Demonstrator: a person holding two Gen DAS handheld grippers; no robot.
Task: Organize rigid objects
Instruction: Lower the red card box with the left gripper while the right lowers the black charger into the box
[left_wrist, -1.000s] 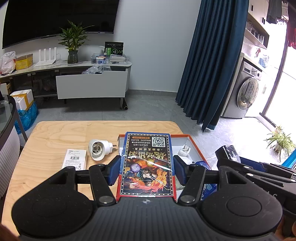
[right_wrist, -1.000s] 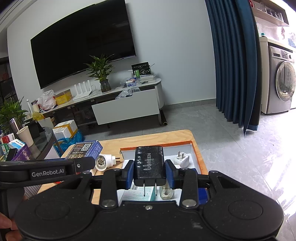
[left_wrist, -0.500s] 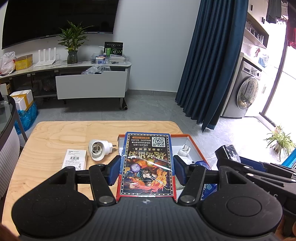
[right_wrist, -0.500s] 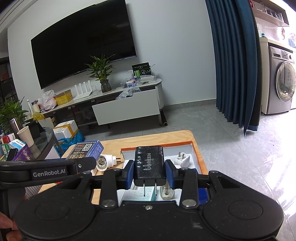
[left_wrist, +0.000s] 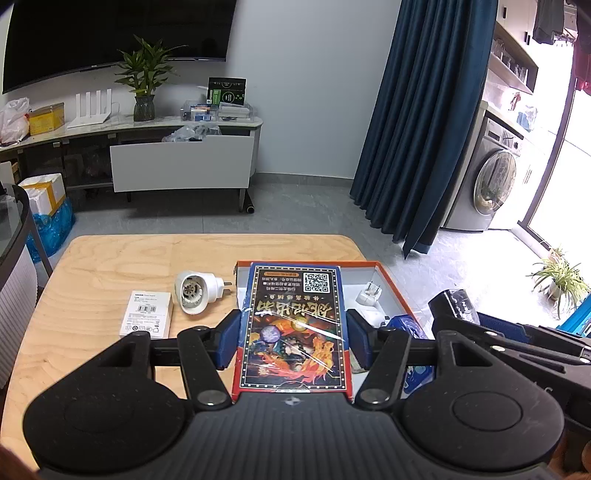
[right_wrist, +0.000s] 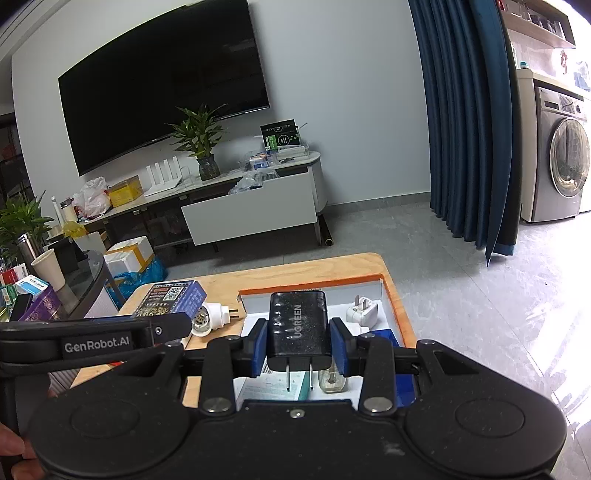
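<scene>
Charger (right_wrist: 297, 329): clamped in right gripper (right_wrist: 297, 341), above tray's (right_wrist: 399, 306) near edge.
Box (left_wrist: 292, 325): pinched by left gripper (left_wrist: 291, 341), over tray's left edge.
Risk: both might collide entering the tray together.

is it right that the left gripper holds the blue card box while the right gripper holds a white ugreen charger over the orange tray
Not quite: the UGREEN charger is black, not white, as the right wrist view shows. The rest stands: the right gripper holds it over the orange tray, and the left gripper holds the blue card box.
</scene>
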